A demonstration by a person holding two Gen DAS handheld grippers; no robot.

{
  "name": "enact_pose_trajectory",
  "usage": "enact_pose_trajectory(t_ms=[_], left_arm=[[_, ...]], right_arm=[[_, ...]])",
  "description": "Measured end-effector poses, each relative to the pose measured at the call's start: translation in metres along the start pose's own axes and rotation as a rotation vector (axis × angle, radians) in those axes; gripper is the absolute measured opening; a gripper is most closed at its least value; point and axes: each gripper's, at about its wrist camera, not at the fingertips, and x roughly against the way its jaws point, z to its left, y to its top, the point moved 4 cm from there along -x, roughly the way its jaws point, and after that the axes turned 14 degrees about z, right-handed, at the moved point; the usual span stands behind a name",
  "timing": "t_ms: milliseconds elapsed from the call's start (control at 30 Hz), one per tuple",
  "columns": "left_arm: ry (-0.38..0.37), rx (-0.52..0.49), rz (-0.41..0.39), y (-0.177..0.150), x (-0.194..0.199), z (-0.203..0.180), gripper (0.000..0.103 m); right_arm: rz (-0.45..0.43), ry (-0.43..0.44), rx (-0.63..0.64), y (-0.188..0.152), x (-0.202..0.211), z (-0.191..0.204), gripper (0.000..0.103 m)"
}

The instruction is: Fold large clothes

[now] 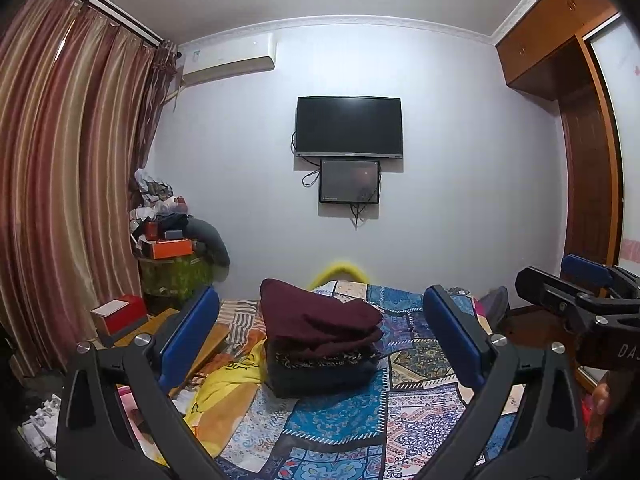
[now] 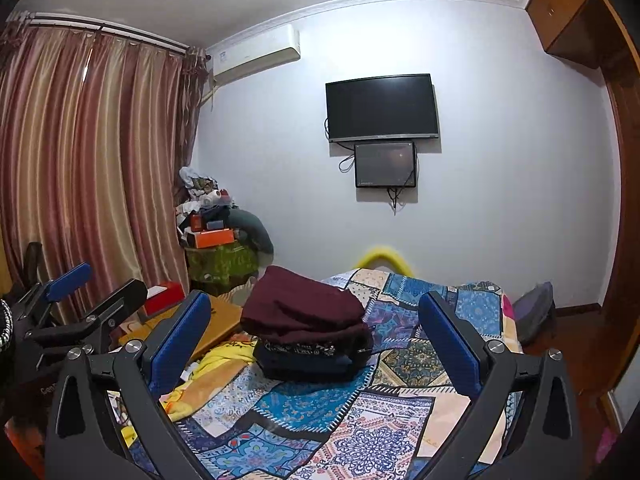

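Observation:
A stack of folded clothes sits on the patchwork bedspread [image 1: 344, 432]: a maroon garment [image 1: 316, 316] on top, a black patterned one [image 1: 320, 376] beneath. The stack also shows in the right wrist view, maroon [image 2: 304, 308] over black [image 2: 308, 364], on the bedspread [image 2: 304, 404]. My left gripper [image 1: 320, 336] is open and empty, held above the bed in front of the stack. My right gripper [image 2: 316, 340] is open and empty at a similar height. The right gripper also shows at the right edge of the left wrist view [image 1: 580, 292], and the left gripper shows at the left edge of the right wrist view [image 2: 84, 292].
A yellow blanket [image 1: 224, 396] lies at the bed's left edge beside a wooden board [image 2: 216, 320]. A red box [image 1: 120, 312] and a cluttered stand [image 1: 172, 248] stand by the curtain [image 1: 60, 184]. A wardrobe [image 1: 588, 152] is at the right. Two screens [image 1: 348, 128] hang on the far wall.

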Motion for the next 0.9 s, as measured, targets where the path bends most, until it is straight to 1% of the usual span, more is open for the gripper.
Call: enact_pose_trajectory(t_ms=[500, 633, 900], left_arm=[[-0.018, 0.023, 0.024, 0.0009, -0.0044, 0.0012, 0.102], [-0.033, 0.030, 0.035, 0.0008, -0.0068, 0.0020, 0.102], [-0.047, 0.024, 0.041, -0.0001, -0.0090, 0.0006, 0.102]], right_arm=[[0.014, 0.001, -0.006, -0.0033, -0.0016, -0.0035, 0.103], [0.014, 0.001, -0.008, -0.0025, -0.0013, -0.0048, 0.103], [0.020, -0.001, -0.013, -0.0039, -0.0043, -0.0063, 0.103]])
